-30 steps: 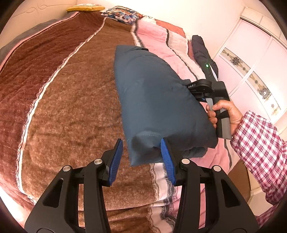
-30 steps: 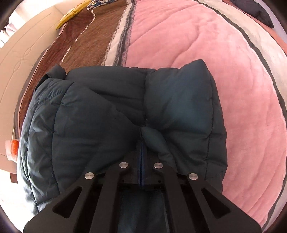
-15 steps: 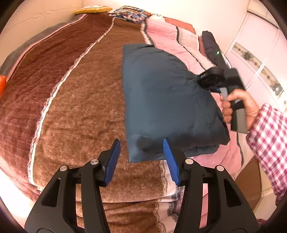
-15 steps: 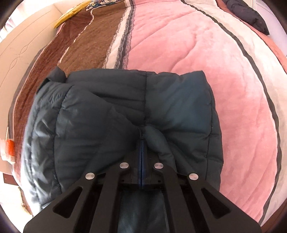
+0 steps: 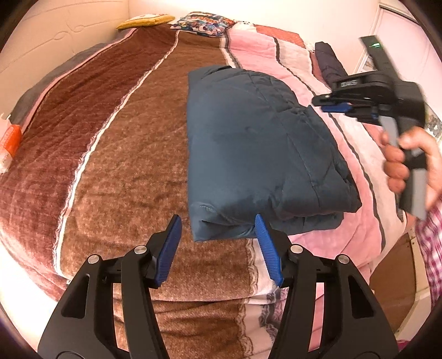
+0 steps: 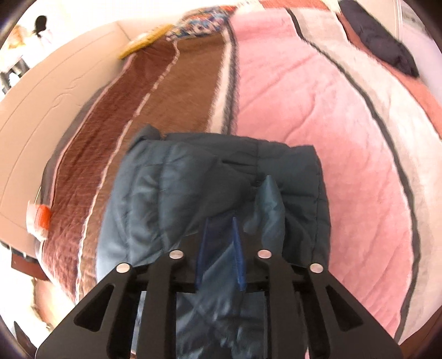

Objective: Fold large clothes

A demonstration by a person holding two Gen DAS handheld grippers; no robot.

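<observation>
Striped in brown, white and pink, a plush blanket (image 5: 116, 154) covers the bed where a folded blue padded jacket (image 5: 248, 149) lies across the brown-pink border. In the left wrist view the jacket sits at centre, its near edge toward 6 o'clock, a corner standing up at 12. The left gripper (image 5: 218, 245) hovers just off that near edge, its jaws opening wide; only the right blue pad meets the jacket's rim, and nothing is clamped between the pads. At 3 o'clock a hand (image 5: 408, 163) in a checked sleeve (image 5: 431, 248) holds the right gripper (image 5: 331, 103), blurred, above the jacket's far side. Seen from the right wrist, that gripper's (image 6: 221, 248) jaws are opening, with the jacket's fabric below and loose between the pads, a raised tuft of cloth just beyond them. Pillows (image 5: 176, 20) lie at 12 o'clock by the headboard (image 5: 69, 33); a dark garment (image 5: 328, 63) rests at 1 o'clock.
</observation>
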